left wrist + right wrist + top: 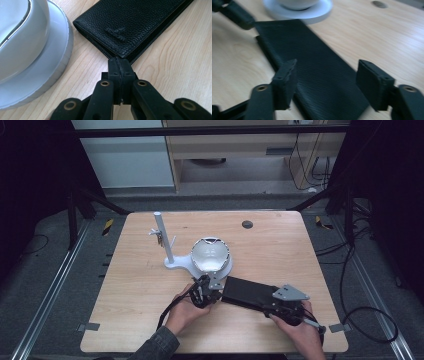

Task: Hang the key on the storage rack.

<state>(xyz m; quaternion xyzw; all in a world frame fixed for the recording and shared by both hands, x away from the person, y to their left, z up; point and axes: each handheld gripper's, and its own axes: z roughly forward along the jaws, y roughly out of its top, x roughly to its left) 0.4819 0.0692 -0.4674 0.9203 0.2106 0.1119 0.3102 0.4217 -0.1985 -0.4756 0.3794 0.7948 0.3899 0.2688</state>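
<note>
1. Wallet (248, 293): long, black, lies flat on the counter (280, 245) at about 5 o'clock of the counter's middle, its long axis running 10 to 4 o'clock in the high view. Pebbled leather face with a small raised mark shows in the left gripper view (132, 22).
2. Left gripper (206, 289): at the wallet's 9 o'clock end. Fingers (115, 72) pressed fully together, tips right at the wallet's near corner; whether they pinch the edge or merely touch it, cannot tell.
3. Right gripper (280, 304): at the wallet's 4 o'clock end. Fingers (285, 80) stand well apart, one on each side of the wallet (312, 75); the pads do not press on it. The picture is blurred.
4. White dish (210, 254): round, on a flat white base, just beside the wallet's 11 o'clock end; the base rim (57, 62) lies near the wallet corner but apart from it.
5. White post (163, 237): upright, at 9 o'clock of the dish, on the same base.
6. Dark round hole (247, 224) in the counter at 1 o'clock of the dish.
</note>
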